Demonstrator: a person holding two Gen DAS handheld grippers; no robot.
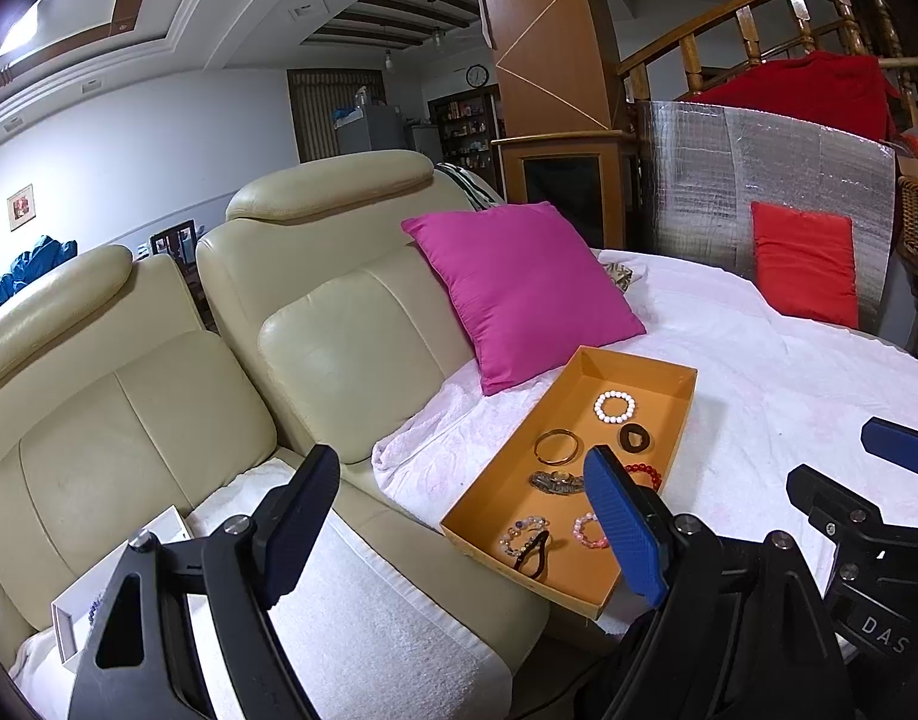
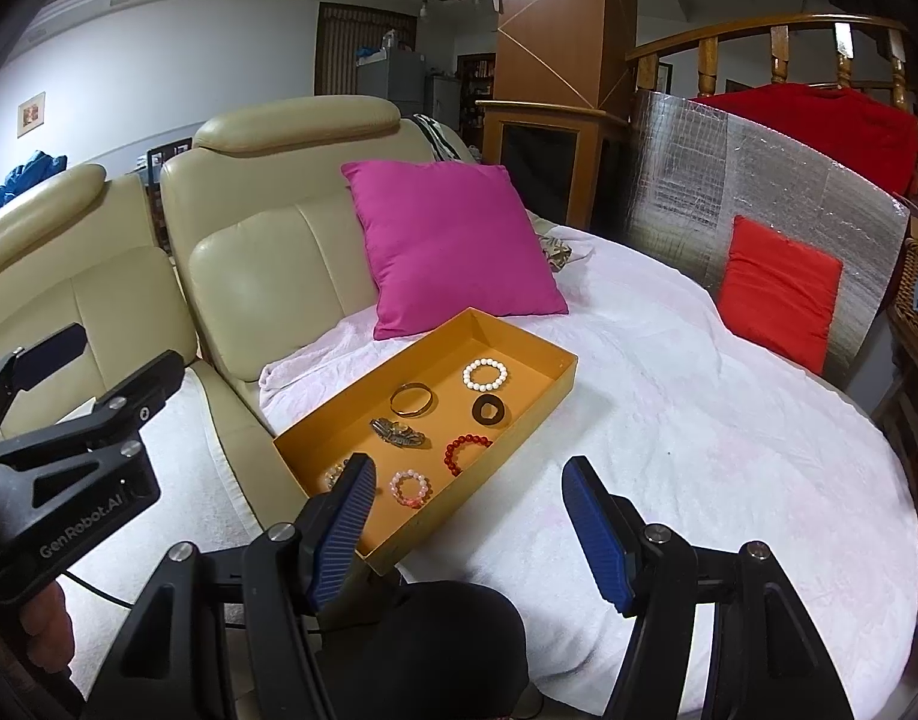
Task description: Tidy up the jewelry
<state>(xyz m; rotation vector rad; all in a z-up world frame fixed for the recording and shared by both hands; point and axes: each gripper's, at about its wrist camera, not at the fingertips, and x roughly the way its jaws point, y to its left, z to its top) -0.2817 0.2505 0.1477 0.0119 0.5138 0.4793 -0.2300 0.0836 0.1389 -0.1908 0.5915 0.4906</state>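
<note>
Living room: cream leather sofa (image 2: 249, 276), white towel-covered seat (image 2: 699, 420), magenta square cushion (image 2: 453, 240) behind. Shallow orange cardboard tray (image 2: 555, 387) sits on the towel just ahead of the right gripper (image 2: 468, 519), jaws spread, nothing held; its left jaw overlaps the tray's near corner in view. Left gripper (image 1: 459, 531), jaws spread too, empty, tray ahead-right of them. Tray holds white bead bracelet (image 2: 486, 373), gold bangle (image 2: 411, 399), dark brown ring-shaped piece (image 2: 489, 409), silver metal watch (image 2: 399, 433), red bead bracelet (image 2: 464, 451), pink bead bracelet (image 2: 410, 487), mixed bead bracelet with black loop (image 1: 528, 540). Pieces lie spaced apart, so mostly sorted, I'd judge. White open box (image 1: 99, 594) below the left jaws has something purple inside; possibly left to move.
</note>
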